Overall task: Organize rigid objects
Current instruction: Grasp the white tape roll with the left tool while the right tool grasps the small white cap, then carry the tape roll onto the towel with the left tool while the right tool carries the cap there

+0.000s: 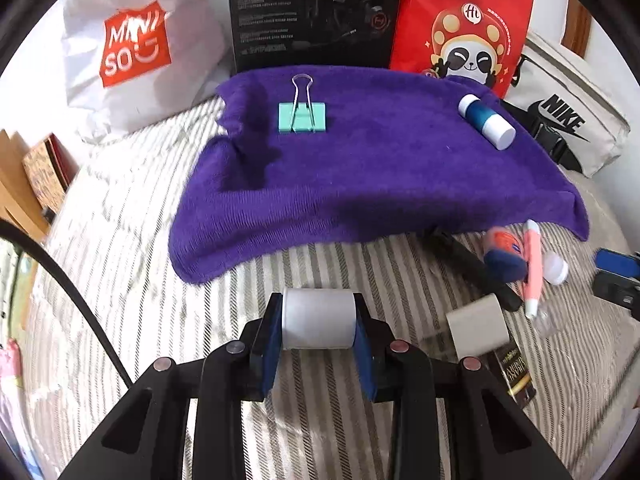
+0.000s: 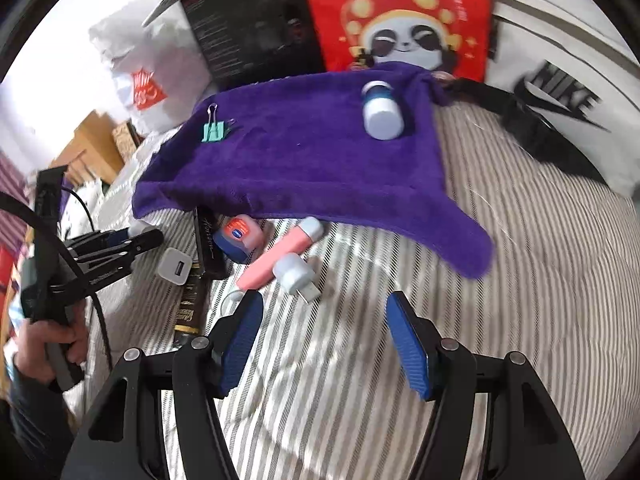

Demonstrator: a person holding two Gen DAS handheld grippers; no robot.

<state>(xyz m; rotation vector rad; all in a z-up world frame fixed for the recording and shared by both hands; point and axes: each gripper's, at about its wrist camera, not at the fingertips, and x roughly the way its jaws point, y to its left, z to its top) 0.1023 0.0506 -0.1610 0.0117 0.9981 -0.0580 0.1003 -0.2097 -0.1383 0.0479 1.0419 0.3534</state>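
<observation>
Under everything is the bed cover with grey and white stripes point(image 1: 120, 240), and I work over its near part. On its far half lies the purple towel point(image 1: 360, 168), spread flat, with its near edge hanging a little over the small things. Behind the towel, from left to right, stand a white shopping bag point(image 1: 132, 52), a black box point(image 1: 316, 12), a red bag with a panda point(image 1: 464, 24) and a white sport bag point(image 1: 568, 120).

On the towel there are two things, well apart: a mint green binder clip point(image 1: 303, 118) at the far left, and a blue bottle with white ends point(image 1: 486, 120) lying on its side at the far right.

My left gripper point(image 1: 318, 326) is clamped on a small white cube-like block point(image 1: 319, 318); the blue pads press it from both sides, near the front edge of the towel. To its right lies another block of the same grey-white colour point(image 1: 476, 326), partly on a dark flat packet point(image 1: 516, 372).

My right gripper point(image 2: 324, 340) has its fingers point(image 2: 408, 344) apart, with only striped cover between them. Just beyond it lie a pink tube point(image 2: 276, 256) and a small white plug point(image 2: 294, 272), touching each other, and left of them an orange and blue jar point(image 2: 238, 236) at the edge of the towel. A white charger point(image 2: 176, 268) is further left, close to my left gripper as the right camera sees it.
</observation>
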